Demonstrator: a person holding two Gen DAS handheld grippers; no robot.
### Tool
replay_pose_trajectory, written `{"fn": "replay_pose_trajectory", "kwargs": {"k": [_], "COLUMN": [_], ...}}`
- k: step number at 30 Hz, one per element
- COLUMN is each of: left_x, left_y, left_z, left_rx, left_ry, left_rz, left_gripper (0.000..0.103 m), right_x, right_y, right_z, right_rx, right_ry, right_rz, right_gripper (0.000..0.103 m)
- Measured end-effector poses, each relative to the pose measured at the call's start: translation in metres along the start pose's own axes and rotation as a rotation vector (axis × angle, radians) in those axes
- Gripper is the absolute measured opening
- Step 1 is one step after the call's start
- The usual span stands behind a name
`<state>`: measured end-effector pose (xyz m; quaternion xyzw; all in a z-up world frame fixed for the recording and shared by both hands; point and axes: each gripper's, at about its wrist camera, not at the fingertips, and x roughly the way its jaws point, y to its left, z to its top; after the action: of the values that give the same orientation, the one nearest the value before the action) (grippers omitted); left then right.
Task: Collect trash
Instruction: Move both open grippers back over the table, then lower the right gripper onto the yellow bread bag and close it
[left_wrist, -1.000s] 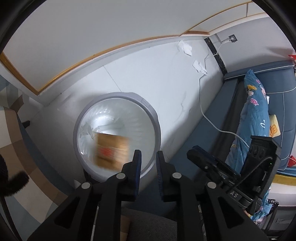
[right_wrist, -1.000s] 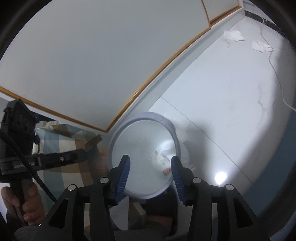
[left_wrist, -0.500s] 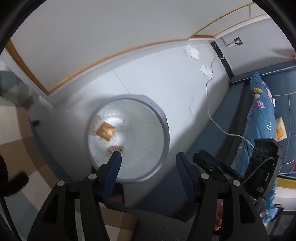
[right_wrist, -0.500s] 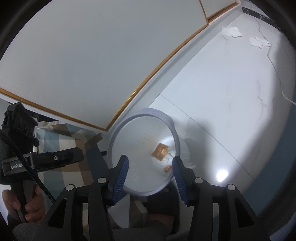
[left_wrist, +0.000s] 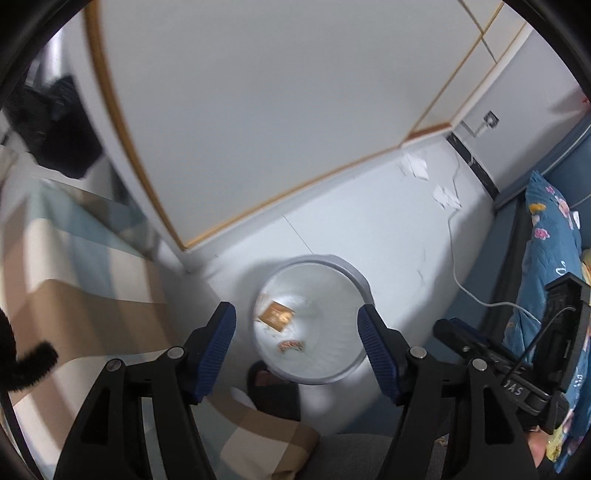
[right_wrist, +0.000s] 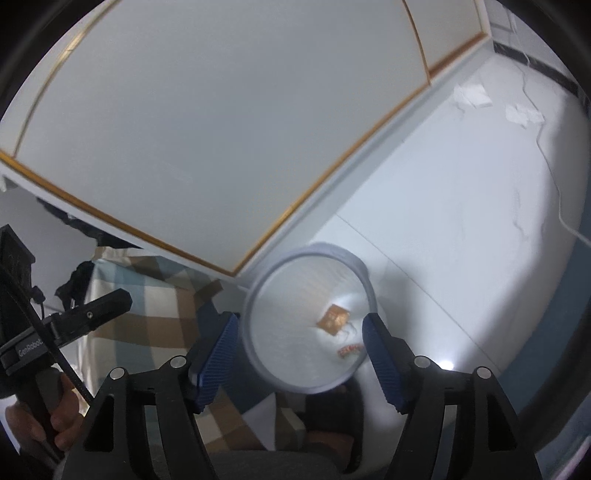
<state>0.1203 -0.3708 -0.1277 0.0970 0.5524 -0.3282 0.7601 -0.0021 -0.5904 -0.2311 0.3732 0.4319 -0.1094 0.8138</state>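
Both grippers hung over the trash bin, each with its jaws spread wide and nothing between them. The left gripper framed the bin's mouth almost exactly, and the right gripper did the same from its own side, the bin standing on the white floor below. Inside lay a brown wrapper and a smaller reddish scrap, so those pieces looked already collected. What remained, by my reading, were two crumpled white tissues on the floor near the far wall, one close to the skirting and the other just beside a white cable. They lay forward and to the right of both pairs of jaws, well apart from the bin. The right gripper appeared the nearer one, and the tissues showed no clear long axis, so a reach forward and rightward with the jaws kept wide seemed the sensible next step. The cable beside the second tissue could be caught by mistake.
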Motion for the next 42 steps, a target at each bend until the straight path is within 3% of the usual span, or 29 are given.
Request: {"fn": "replay_pose_trajectory", "kwargs": {"k": [3, 6, 12, 19, 27, 34, 42], "left_x": [-0.021, -0.049, -0.099, -0.159, -0.220, -0.258, -0.269], "left_y": [0.006, 0.019, 0.045, 0.095, 0.140, 0.189, 0.235], "left_z": [-0.003, -0.010, -0.036, -0.074, -0.119, -0.162, -0.198], "left_rx": [-0.015, -0.059, -0.120, -0.219, -0.312, -0.403, -0.485], "left_ry": [-0.065, -0.143, -0.277, -0.417, -0.538, -0.605, -0.647], "left_rz": [0.029, 0.062, 0.146, 0.252, 0.335, 0.392, 0.412], "left_gripper": [0.066, 0.077, 0.079, 0.082, 0.088, 0.089, 0.096], "right_x": [-0.018, -0.037, -0.075, -0.118, -0.140, -0.133, -0.118], "right_y": [0.017, 0.034, 0.078, 0.144, 0.228, 0.291, 0.351], "right_z": [0.002, 0.003, 0.008, -0.007, -0.046, -0.085, -0.138], "right_rx": [-0.053, -0.096, -0.164, -0.328, -0.472, -0.566, -0.668], "right_ry": [-0.044, -0.093, -0.198, -0.307, -0.339, -0.316, -0.278], "right_rz": [-0.001, -0.002, 0.035, 0.078, 0.183, 0.239, 0.264], "right_gripper": [0.070, 0.070, 0.074, 0.075, 0.080, 0.080, 0.089]}}
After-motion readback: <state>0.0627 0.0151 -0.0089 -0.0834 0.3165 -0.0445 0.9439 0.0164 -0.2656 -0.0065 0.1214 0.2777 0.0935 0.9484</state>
